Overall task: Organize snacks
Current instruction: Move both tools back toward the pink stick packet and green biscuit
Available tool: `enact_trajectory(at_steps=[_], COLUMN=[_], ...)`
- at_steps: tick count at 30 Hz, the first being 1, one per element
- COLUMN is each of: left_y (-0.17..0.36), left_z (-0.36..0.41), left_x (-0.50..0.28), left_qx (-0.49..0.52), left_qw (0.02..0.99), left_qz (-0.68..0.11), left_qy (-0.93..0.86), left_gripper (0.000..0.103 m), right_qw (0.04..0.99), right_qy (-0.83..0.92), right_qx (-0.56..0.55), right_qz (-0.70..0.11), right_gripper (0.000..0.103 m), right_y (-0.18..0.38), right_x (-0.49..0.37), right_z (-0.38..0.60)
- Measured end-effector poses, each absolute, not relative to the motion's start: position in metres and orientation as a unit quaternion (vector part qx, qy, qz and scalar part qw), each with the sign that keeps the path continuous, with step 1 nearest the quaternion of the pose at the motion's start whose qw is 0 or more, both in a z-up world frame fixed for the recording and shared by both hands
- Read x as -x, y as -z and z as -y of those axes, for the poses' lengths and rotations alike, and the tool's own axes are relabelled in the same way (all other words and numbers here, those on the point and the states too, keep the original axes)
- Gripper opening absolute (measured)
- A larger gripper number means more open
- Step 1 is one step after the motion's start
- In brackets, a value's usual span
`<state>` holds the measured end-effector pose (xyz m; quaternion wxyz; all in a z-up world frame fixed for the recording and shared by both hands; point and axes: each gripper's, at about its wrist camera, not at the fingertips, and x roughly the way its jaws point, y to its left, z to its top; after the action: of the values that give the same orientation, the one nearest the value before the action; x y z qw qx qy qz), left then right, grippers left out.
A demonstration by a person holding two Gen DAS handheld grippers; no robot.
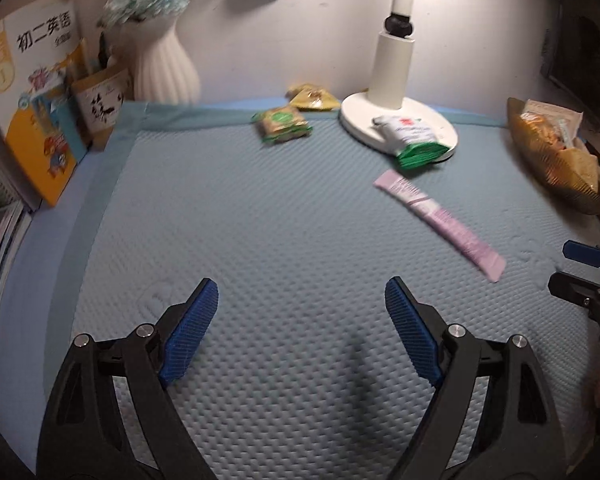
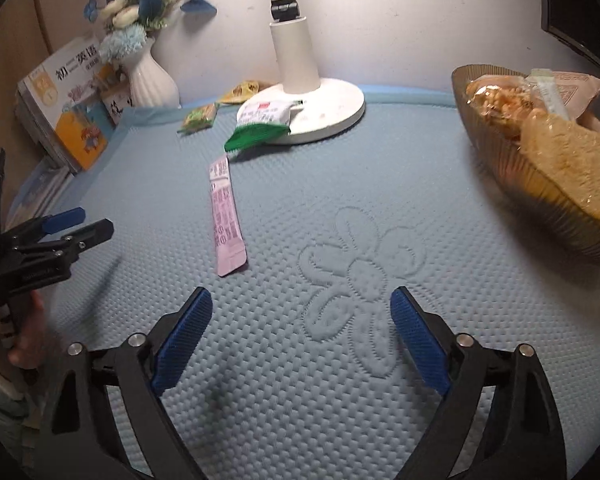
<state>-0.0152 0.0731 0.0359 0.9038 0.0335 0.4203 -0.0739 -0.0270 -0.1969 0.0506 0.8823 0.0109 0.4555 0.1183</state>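
A long pink stick pack (image 1: pixel 440 223) (image 2: pixel 225 216) lies flat on the blue mat. Behind it a white-and-green snack bag (image 1: pixel 413 138) (image 2: pixel 262 125) leans on the lamp base. A green biscuit pack (image 1: pixel 282 124) (image 2: pixel 199 118) and a yellow packet (image 1: pixel 313 97) (image 2: pixel 241 92) lie near the back. A brown ribbed bowl (image 1: pixel 540 168) (image 2: pixel 512 184) at the right holds several wrapped snacks. My left gripper (image 1: pixel 302 316) (image 2: pixel 85 222) hovers open over bare mat. My right gripper (image 2: pixel 302 326) (image 1: pixel 560 266) is open too, just short of the pink pack's near end.
A white desk lamp (image 1: pixel 396 80) (image 2: pixel 300 80) stands at the back centre. A white ribbed vase (image 1: pixel 162 68) (image 2: pixel 150 76) with blue flowers and leaning books (image 1: pixel 32 112) (image 2: pixel 66 108) fill the back left. A hand (image 2: pixel 24 340) holds the left tool.
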Motion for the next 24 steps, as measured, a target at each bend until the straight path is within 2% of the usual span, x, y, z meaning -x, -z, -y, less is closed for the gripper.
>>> enact_trajectory(at_steps=[2, 3, 5, 11, 14, 16, 17, 18, 21, 24], left_y=[-0.021, -0.019, -0.026, -0.027, -0.043, -0.069, -0.085, -0.101, -0.135, -0.133], left_z=[-0.084, -0.088, -0.095, -0.101, -0.099, -0.096, -0.094, -0.092, -0.081, -0.068], left_x=[0.014, 0.012, 0.015, 0.014, 0.017, 0.018, 0.016, 0.012, -0.013, -0.056], left_qx=[-0.009, 0.0, 0.021, 0.036, 0.036, 0.031, 0.027, 0.023, 0.003, -0.029], left_qw=[0.898, 0.894, 0.905, 0.9, 0.895, 0.898, 0.903, 0.909, 0.922, 0.929], left_qz=[-0.434, -0.443, -0.42, -0.429, -0.436, -0.426, -0.414, -0.4, -0.369, -0.356], left_qy=[0.069, 0.067, 0.068, 0.07, 0.088, 0.107, 0.111, 0.113, 0.116, 0.094], left_gripper=[0.085, 0.08, 0.083, 0.084, 0.084, 0.086, 0.094, 0.099, 0.1, 0.1], right_qw=[0.879, 0.885, 0.89, 0.882, 0.849, 0.828, 0.826, 0.829, 0.857, 0.874], right_qy=[-0.1, -0.104, -0.115, -0.109, -0.115, -0.125, -0.134, -0.146, -0.145, -0.141], right_qx=[0.014, 0.014, 0.004, -0.016, -0.022, -0.019, -0.021, -0.022, 0.014, 0.031], right_qz=[-0.467, -0.453, -0.441, -0.458, -0.515, -0.546, -0.547, -0.539, -0.494, -0.463], right_gripper=[0.077, 0.078, 0.085, 0.084, 0.083, 0.084, 0.084, 0.087, 0.093, 0.093], right_y=[-0.043, -0.047, -0.05, -0.047, -0.048, -0.054, -0.062, -0.071, -0.091, -0.086], right_x=[0.025, 0.027, 0.028, 0.026, 0.024, 0.02, 0.017, 0.013, -0.001, -0.018], right_z=[0.191, 0.191, 0.195, 0.203, 0.201, 0.195, 0.191, 0.186, 0.164, 0.142])
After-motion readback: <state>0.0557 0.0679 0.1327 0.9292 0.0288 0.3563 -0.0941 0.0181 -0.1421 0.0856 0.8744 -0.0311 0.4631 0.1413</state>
